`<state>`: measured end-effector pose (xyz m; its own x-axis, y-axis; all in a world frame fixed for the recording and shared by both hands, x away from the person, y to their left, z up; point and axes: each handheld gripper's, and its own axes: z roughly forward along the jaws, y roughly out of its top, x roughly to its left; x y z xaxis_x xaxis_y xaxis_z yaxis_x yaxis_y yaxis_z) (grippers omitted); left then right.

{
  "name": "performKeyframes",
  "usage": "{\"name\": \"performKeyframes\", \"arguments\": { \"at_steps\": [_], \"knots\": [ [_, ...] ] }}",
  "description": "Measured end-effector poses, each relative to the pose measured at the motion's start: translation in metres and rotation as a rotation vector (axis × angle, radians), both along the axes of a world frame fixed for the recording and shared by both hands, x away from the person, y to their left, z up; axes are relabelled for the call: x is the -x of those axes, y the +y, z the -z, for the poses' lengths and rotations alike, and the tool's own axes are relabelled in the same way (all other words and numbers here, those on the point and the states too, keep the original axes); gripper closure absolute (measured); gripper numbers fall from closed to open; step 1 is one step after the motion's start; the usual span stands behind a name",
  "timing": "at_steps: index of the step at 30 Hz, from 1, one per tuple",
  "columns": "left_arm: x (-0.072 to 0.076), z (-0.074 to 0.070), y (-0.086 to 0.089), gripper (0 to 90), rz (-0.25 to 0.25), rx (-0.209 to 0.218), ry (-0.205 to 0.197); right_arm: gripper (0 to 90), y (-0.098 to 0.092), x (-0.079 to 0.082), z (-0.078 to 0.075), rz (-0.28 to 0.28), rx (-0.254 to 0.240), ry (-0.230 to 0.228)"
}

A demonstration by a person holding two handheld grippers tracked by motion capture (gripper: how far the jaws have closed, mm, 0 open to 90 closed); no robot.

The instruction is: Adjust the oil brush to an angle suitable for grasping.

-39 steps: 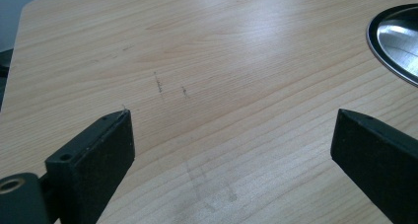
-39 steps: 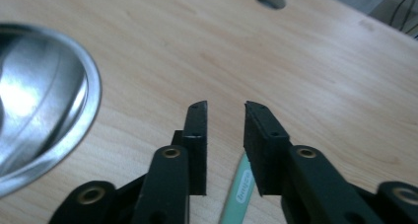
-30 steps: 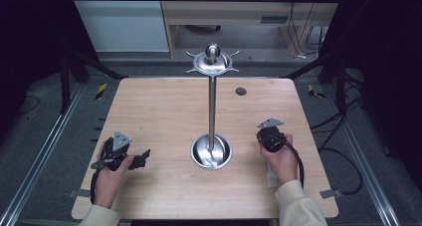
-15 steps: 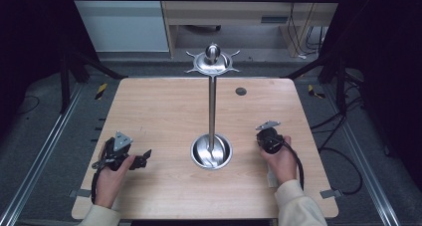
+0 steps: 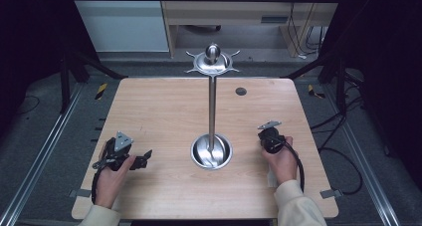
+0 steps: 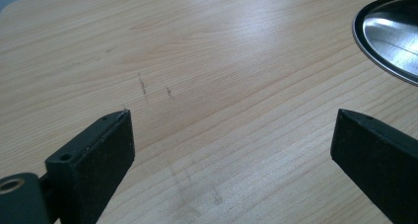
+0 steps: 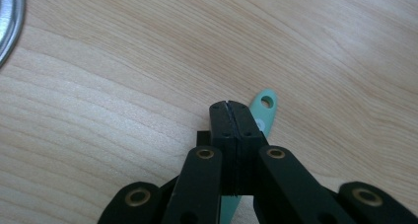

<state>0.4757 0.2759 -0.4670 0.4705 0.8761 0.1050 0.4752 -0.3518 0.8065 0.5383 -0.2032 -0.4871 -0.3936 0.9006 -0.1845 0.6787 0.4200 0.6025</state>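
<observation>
A tall metal stand rises from the middle of the table, with a round dished base (image 5: 211, 151), a thin pole (image 5: 212, 106) and a hooked top (image 5: 212, 59). My left gripper (image 5: 144, 159) rests on the table left of the base, held by a hand. Its jaws stand wide open over bare wood (image 6: 231, 130), and the base rim (image 6: 389, 36) shows at the upper right. My right gripper (image 5: 267, 131) sits right of the base, its jaws shut (image 7: 229, 105). A flat mint-green piece with a hole (image 7: 266, 103) lies on the wood just under and beside those jaws, not between them.
The wooden table (image 5: 164, 106) has a small dark round hole (image 5: 241, 91) near its far edge. Cables trail from both grippers. The stand's base rim (image 7: 10, 26) lies to the upper left in the right gripper view. Dark frame legs stand around the table.
</observation>
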Motion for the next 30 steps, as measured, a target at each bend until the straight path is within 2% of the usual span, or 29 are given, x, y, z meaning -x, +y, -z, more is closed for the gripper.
{"name": "performKeyframes", "arguments": {
  "at_steps": [4,7,9,13,16,19,23,25,30],
  "knots": [
    [0.000,0.000,0.000,2.7,0.003,-0.005,0.002,89.4,-0.003,0.000,-0.001,0.012,-0.012,0.007],
    [0.002,0.001,-0.001,2.6,-0.003,-0.009,0.005,87.1,-0.004,0.004,-0.006,0.017,-0.068,-0.010],
    [0.005,0.003,-0.002,2.6,-0.002,-0.017,0.013,83.8,-0.003,0.009,-0.012,0.024,-0.085,-0.023],
    [0.010,0.003,-0.005,2.5,0.001,-0.038,0.005,74.1,0.002,0.019,-0.022,0.033,-0.083,-0.010],
    [0.012,0.001,-0.006,2.7,-0.011,-0.030,-0.012,64.4,0.003,0.024,-0.029,0.057,-0.066,0.008],
    [0.011,0.003,-0.007,2.8,-0.006,-0.027,0.006,61.5,0.003,0.029,-0.039,0.075,-0.046,0.014],
    [0.011,0.005,-0.011,2.8,0.015,-0.040,0.038,55.3,0.004,0.032,-0.049,0.099,-0.035,0.063],
    [0.011,0.006,-0.014,2.8,0.025,-0.051,0.047,55.2,0.003,0.032,-0.050,0.110,-0.075,0.108],
    [0.013,0.005,-0.016,2.8,0.035,-0.061,0.052,57.8,0.003,0.034,-0.047,0.144,-0.058,0.189]
  ]
}}
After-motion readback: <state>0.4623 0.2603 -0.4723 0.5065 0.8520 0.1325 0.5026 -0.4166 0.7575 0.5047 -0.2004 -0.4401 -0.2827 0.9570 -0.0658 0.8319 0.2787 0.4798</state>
